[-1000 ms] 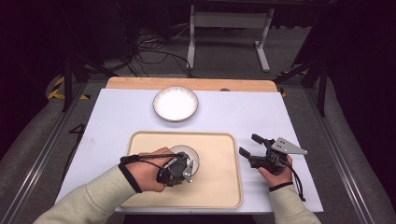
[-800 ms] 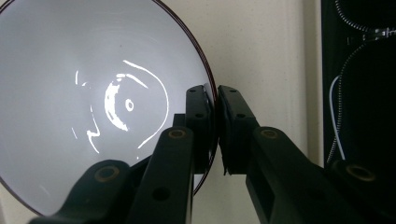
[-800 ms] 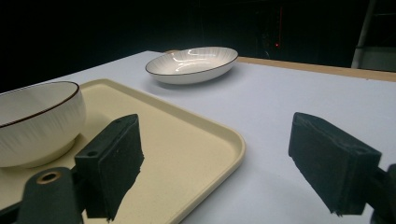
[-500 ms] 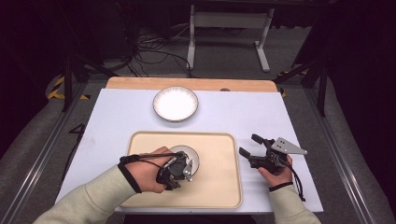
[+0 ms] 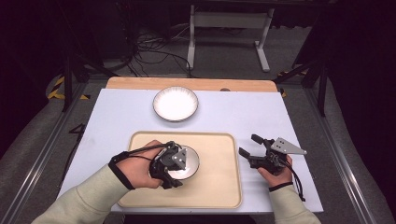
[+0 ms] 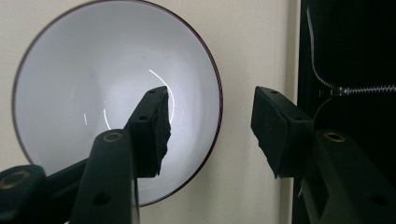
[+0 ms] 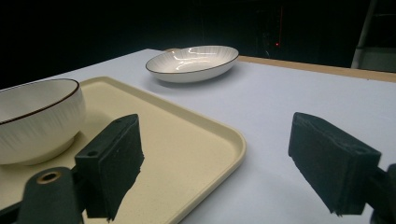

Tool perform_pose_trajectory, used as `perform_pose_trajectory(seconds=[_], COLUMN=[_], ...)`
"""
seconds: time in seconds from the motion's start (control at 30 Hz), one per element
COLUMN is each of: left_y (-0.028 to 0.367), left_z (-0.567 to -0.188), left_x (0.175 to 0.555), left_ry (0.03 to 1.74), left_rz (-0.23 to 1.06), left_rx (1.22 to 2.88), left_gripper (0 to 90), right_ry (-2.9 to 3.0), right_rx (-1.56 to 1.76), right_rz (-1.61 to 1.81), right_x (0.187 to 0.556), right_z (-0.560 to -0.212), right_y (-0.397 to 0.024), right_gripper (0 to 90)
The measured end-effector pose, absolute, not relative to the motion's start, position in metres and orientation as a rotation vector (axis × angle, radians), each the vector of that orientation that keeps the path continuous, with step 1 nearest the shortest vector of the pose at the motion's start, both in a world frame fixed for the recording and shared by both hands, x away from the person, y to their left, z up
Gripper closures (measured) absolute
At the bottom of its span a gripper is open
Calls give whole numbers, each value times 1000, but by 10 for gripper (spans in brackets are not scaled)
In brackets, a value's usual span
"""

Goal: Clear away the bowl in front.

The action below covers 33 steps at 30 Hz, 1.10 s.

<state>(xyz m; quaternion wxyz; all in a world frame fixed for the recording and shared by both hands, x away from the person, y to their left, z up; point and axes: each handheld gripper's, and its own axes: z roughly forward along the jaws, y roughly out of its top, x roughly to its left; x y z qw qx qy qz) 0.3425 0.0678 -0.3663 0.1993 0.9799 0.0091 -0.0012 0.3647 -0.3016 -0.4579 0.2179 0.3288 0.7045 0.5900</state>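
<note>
A white bowl with a dark rim sits on the beige tray, left of its middle. My left gripper hovers over the bowl's near-left edge. Its jaws have just been opening. In the left gripper view one pad is inside the bowl and the other outside. The rim lies between them, and neither pad touches it. My right gripper rests open on the table to the right of the tray, with nothing between its jaws.
A shallow white dish stands at the back of the white table, beyond the tray. A wooden strip runs along the far edge. Floor, cables and a metal frame lie beyond it.
The left hand has shifted only slightly over the bowl, which stays where it was on the tray. The right hand has kept still.
</note>
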Motion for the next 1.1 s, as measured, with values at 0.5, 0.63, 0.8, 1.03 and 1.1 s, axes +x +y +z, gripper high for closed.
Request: perform_pose_trajectory(seconds=[0.5,0.63,0.8,1.03,1.1], left_y=[107,120,133,160,167], left_z=[-355,-356,-356,-359,-362], left_x=[345,343,343,342,342], left_ry=[194,222,255,307,324], left_rz=[20,37,60,140,138], left_rx=[2513,2437,2364,2249,2217], left_gripper=[380,369,350,332,325], right_ry=[1950,1951,1952,1953,1952], right_rx=[913,918,920,928,928], right_rz=[1638,1644,1644,1646,1649], right_x=[365,366,366,366,366], right_z=[-458,-458,-458,-458,-458], right_y=[-302,-303,-303,-303,-303], right_gripper=[180,183,182,182,182])
